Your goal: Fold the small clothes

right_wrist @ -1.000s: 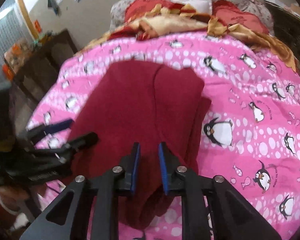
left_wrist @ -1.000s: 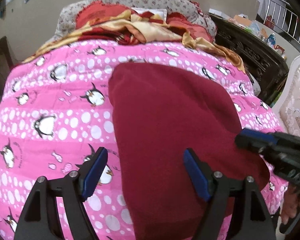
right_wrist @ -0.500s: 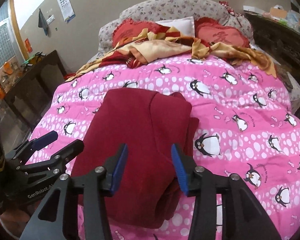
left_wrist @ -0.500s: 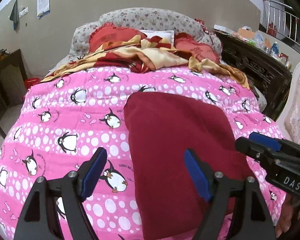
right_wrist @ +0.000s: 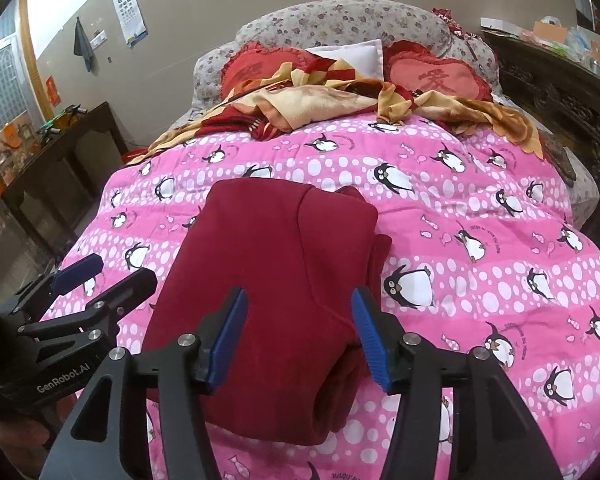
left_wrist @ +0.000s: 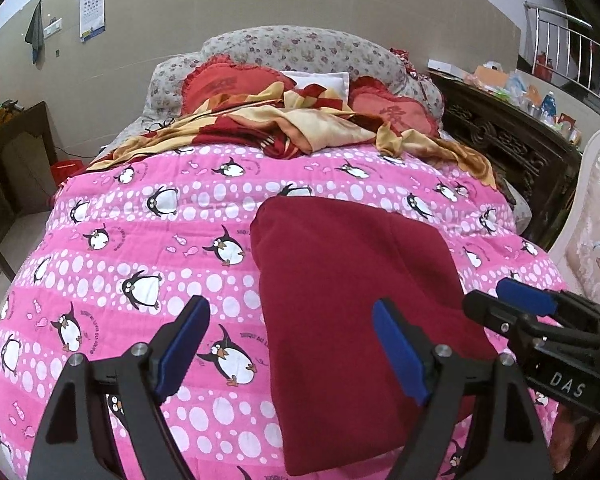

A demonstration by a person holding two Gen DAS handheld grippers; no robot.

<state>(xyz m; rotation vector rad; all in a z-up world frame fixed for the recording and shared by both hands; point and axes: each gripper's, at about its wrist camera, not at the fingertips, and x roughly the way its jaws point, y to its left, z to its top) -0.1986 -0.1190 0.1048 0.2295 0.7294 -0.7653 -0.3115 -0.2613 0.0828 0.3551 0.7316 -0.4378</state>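
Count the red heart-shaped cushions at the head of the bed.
2. One heart cushion lies left of the white pillow, the other heart cushion right of it. The rumpled blanket covers their lower edges, so more could be hidden under it.

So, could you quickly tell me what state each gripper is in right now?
Left gripper: open, holding nothing.
Right gripper: jaws just opened, holding nothing, above the red garment.
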